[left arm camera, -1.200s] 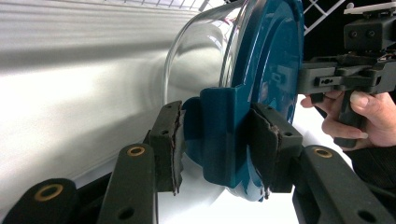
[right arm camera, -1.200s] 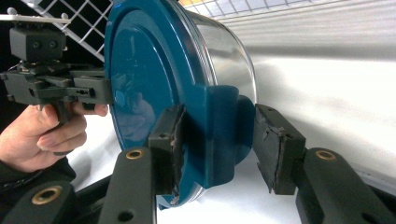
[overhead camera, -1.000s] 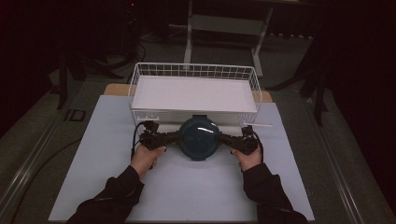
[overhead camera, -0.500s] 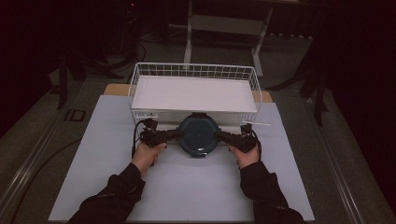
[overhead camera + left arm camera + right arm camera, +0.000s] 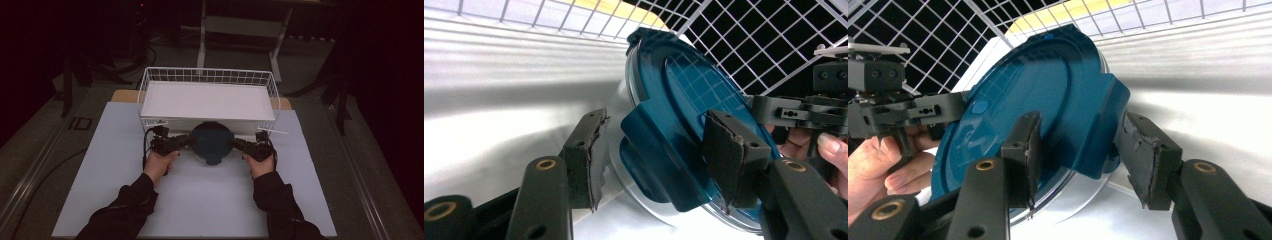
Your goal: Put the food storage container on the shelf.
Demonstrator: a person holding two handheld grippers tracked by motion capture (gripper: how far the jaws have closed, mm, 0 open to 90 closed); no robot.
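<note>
High view: at centre frame, a round teal-lidded container (image 5: 212, 143) is set on the table (image 5: 100, 165) against the basket (image 5: 207, 75), flanked by the left gripper (image 5: 186, 142) and right gripper (image 5: 234, 143).

Left gripper view: the jaws, just opened, straddle a lid clasp (image 5: 659, 160) without touching.

Right gripper view: the jaws stand apart around the other clasp (image 5: 1093, 130), apparently released. The container's body is hidden.

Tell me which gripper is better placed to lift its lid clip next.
Right, probably: right gripper pads sit close to the right clip; left gripper jaws have just been opening, with a gap beside the left clip.
</note>
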